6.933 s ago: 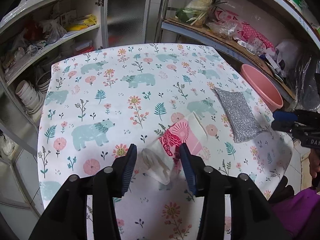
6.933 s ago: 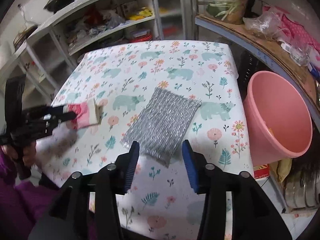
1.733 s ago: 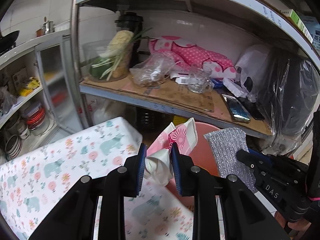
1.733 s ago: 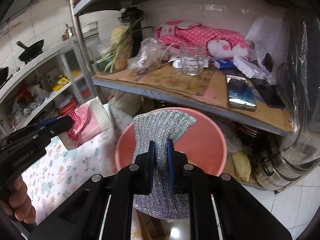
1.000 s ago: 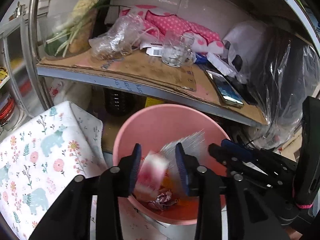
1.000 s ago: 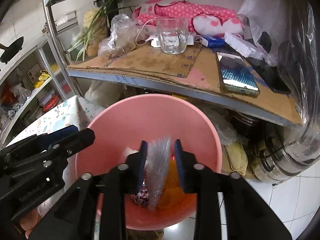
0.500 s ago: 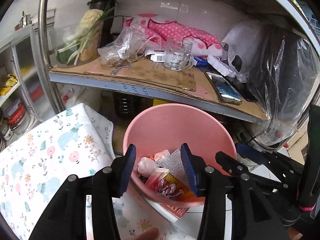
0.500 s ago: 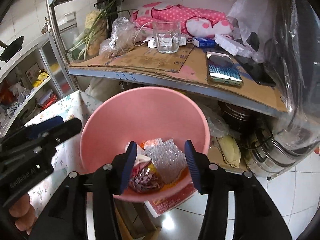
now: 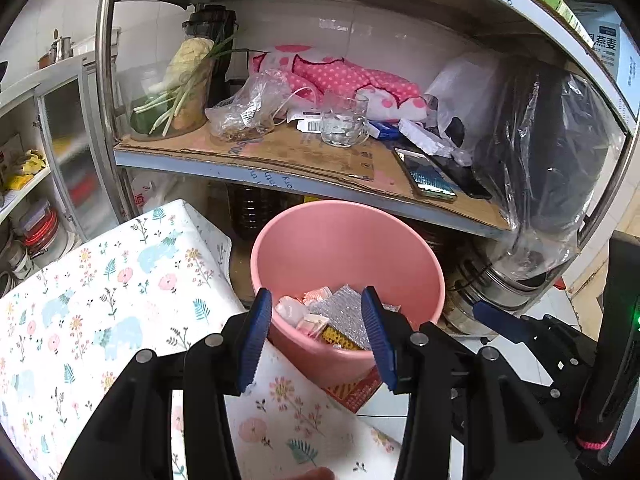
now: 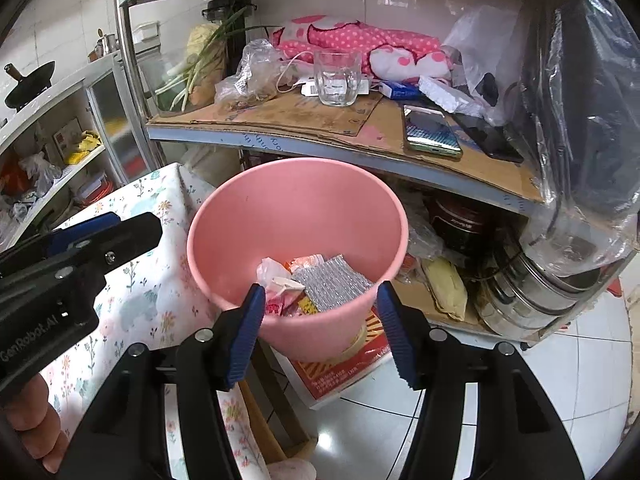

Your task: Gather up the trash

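Observation:
A pink bucket [image 9: 340, 240] stands on the floor beside the table; it also shows in the right wrist view [image 10: 296, 208]. Inside lie a silver bubble mailer [image 10: 334, 282], also in the left wrist view [image 9: 344, 310], a crumpled white and pink wrapper [image 10: 276, 280] and other scraps. My left gripper [image 9: 316, 336] is open and empty, just above the bucket's near rim. My right gripper [image 10: 320, 324] is open and empty, in front of the bucket's near rim. The left gripper's body [image 10: 76, 256] shows at the left of the right wrist view.
A table with a floral bear cloth [image 9: 100, 300] is at the left. A metal shelf [image 10: 360, 136] above the bucket holds a glass [image 10: 336, 78], phones, bags and greens. Steel pots [image 10: 532, 292] sit under it. A red box [image 10: 340, 368] lies on the tiled floor.
Both grippers carried the wrapper and the silver mailer from the table to the bucket, opened and dropped them in. Since then both have drawn back a little and opened wider.

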A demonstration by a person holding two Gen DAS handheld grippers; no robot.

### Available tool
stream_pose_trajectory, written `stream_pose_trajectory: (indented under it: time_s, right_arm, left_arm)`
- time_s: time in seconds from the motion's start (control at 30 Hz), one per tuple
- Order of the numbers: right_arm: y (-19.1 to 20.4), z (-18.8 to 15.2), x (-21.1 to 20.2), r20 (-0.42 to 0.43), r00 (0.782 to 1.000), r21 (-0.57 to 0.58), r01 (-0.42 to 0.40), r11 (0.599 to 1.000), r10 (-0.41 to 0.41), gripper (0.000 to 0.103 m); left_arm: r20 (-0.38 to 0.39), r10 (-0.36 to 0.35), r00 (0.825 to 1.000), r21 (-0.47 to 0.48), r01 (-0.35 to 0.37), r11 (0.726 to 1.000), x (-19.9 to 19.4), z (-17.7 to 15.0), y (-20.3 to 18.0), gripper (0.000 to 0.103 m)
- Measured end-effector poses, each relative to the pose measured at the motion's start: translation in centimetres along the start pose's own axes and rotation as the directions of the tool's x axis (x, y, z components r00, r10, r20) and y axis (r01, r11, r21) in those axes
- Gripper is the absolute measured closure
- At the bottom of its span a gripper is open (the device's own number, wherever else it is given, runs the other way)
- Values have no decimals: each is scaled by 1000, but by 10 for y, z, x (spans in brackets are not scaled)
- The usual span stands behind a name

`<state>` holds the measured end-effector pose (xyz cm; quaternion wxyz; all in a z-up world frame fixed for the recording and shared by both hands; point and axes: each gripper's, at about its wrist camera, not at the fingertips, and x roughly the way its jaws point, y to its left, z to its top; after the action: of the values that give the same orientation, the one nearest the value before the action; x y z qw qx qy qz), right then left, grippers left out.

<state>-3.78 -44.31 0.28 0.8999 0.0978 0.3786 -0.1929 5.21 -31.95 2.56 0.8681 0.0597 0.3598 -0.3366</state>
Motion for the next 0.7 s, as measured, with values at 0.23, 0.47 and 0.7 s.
stream_pose_trajectory:
  time_s: [0.23,0.47,0.7]
  right_arm:
    - [3,-8,-13,8,1000,-9,12,1000,-12,44]
    - [5,-13,-17,5,1000,-16,20,1000,-20,44]
    - [5,-15,-19,5,1000,-15,23,1000,-23,44]
  left_arm:
    - [8,5,1000,-2,-5,1000,-14,-12,0,57]
    - [13,1,1000,4,-1,1000,-22,-18,-1,57]
    - [16,0,1000,9,0,1000,-24,-20,-2,57]
